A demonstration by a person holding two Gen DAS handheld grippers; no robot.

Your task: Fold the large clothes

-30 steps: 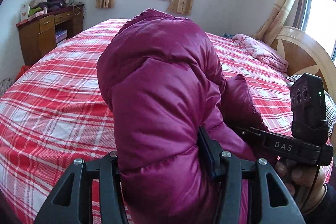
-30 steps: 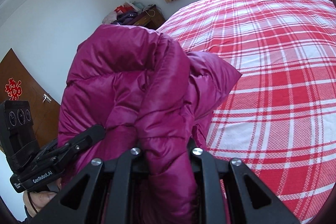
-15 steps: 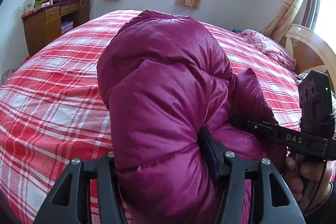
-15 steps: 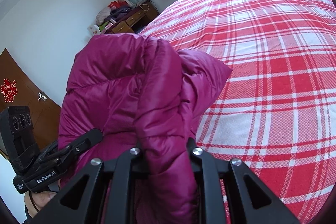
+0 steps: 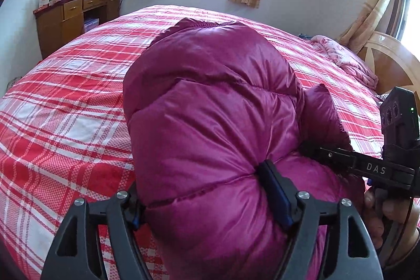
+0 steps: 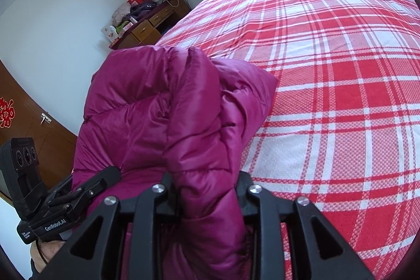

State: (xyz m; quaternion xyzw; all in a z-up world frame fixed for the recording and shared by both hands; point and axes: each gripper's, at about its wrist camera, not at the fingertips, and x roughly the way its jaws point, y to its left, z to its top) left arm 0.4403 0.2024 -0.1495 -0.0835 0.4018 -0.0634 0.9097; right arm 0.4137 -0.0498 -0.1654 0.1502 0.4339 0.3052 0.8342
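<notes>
A bulky magenta down jacket point(image 5: 210, 109) is bundled up over the red plaid bed point(image 5: 65, 109). My left gripper point(image 5: 204, 201) has a thick puffy roll of it between its jaws, which are opening; the right pad point(image 5: 273, 190) still dents the fabric. My right gripper point(image 6: 206, 190) has a narrower fold of the jacket point(image 6: 157, 109) between its jaws, which are also opening, with the fabric filling the gap. Each gripper shows in the other's view, the right gripper point(image 5: 328, 154) pushed into the jacket's side and the left gripper point(image 6: 99, 180) likewise. The jacket's underside is hidden.
The plaid bed point(image 6: 341, 96) stretches wide to the right of the jacket. A wooden desk point(image 5: 76, 15) with clutter stands by the far wall. A pink blanket point(image 5: 344, 57) lies by the round wooden headboard point(image 5: 391, 64). A brown door point(image 6: 26, 117) is behind.
The jaws of both grippers have spread wider around the jacket. The bundle has sunk a little toward the bed, and the left view has tipped down.
</notes>
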